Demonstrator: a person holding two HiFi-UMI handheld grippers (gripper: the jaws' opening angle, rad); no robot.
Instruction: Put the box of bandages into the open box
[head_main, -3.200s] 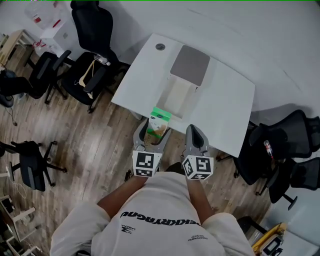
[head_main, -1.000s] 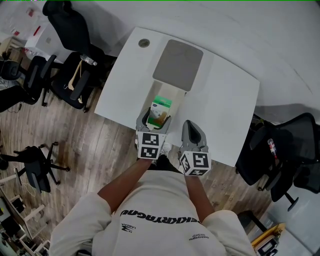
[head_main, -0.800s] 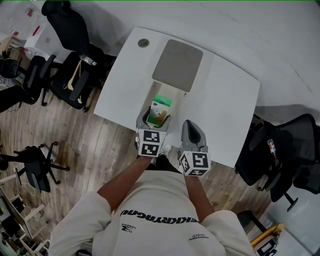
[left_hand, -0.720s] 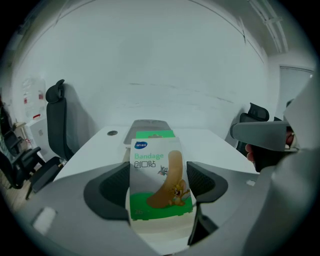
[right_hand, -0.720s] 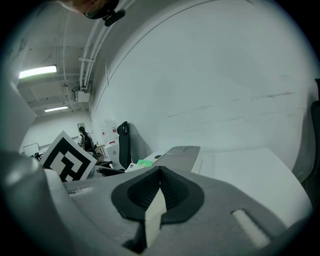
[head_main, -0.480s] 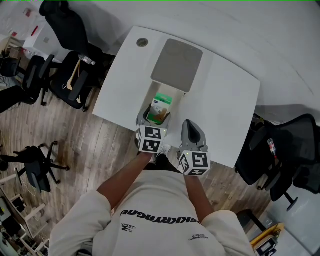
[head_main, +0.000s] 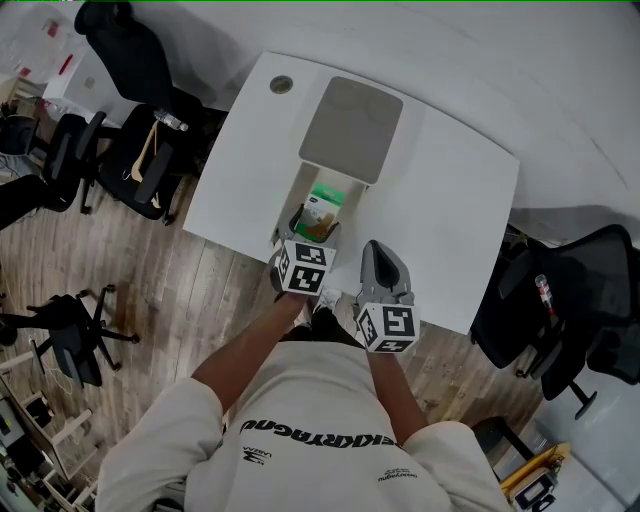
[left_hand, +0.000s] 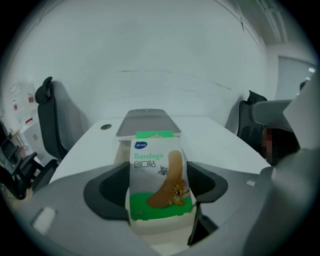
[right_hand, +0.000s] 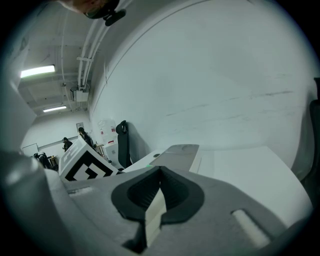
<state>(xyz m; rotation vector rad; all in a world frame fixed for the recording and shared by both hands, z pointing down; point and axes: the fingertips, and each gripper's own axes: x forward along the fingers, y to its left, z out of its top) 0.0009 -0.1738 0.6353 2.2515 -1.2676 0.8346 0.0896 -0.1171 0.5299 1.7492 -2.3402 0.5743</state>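
Plainly, the left claw (left_hand: 160, 192) is pinching the green-and-white cardboard box of bandages (left_hand: 158, 175) by its two side faces. It holds the box of bandages upright, printed front toward the claw's own camera. The head view shows it hanging over the near end of the cream rectangular open box (head_main: 300, 188). The open box's flat grey lid (head_main: 351, 128) lies folded back toward the far edge of the white table (head_main: 445, 215). Whether the box of bandages already touches the floor of the open box cannot be told. The right claw (right_hand: 158, 199) is pressed together on nothing and hangs over the near edge of the table, just right of the open box.

The step in hand looks like the placing itself. Next, the left claw would need to lower the box of bandages until it is seated. It would then spread its jaws and lift straight out without catching the walls of the open box.
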